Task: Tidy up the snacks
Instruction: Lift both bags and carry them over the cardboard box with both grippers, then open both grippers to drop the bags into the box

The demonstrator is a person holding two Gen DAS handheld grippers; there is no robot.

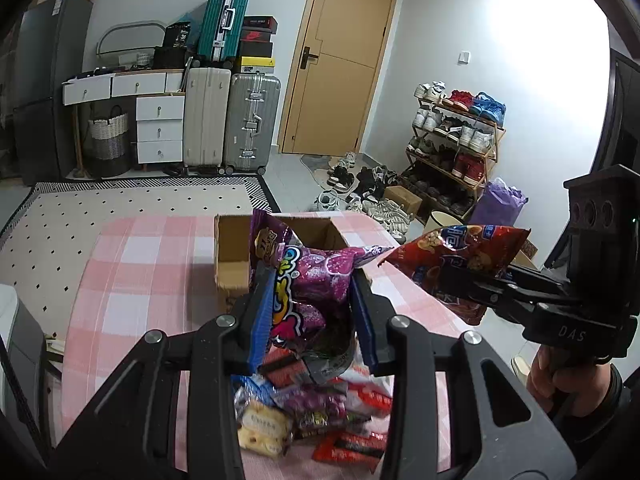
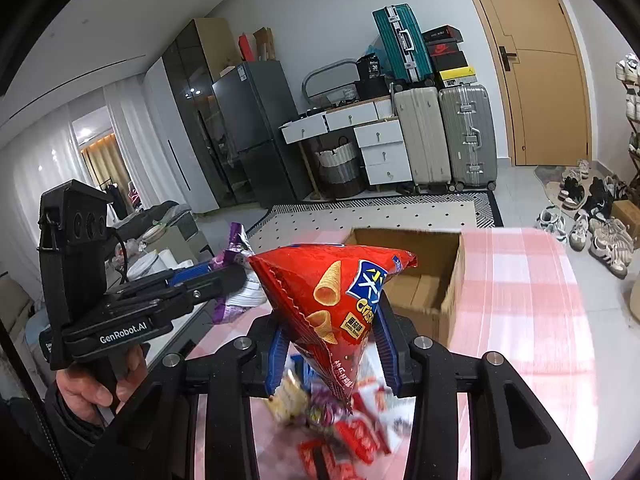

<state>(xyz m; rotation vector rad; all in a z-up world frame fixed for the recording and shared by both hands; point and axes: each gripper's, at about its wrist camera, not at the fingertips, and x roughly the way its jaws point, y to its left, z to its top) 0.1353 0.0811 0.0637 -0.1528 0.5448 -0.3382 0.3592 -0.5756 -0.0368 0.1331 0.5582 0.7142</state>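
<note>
Pink-checked cloth covers the surface [image 1: 152, 264] we work over, with the open cardboard box [image 2: 424, 268] at its far side and a loose heap of small snack packets [image 1: 320, 412] nearest us. We hold two bags above that heap, short of the box. Our left gripper [image 1: 310, 300] has its blue fingers [image 1: 260, 312] clamped on a purple snack bag [image 1: 320, 280]; our right gripper [image 2: 332, 340] has its fingers [image 2: 386, 344] clamped on the lower corner of a red cone-snack bag [image 2: 340, 292].

Both bags are puffed and slick, and each is pinched only near an edge, so we judge either could slide free and fall short of the box. The two bags hang near each other, so one could knock the other as we carry them in.

Readable print: "GenRobot.AI" on the left gripper's body, "DAS" on the right's. The red bag's blue badge carries characters we cannot make out.
</note>
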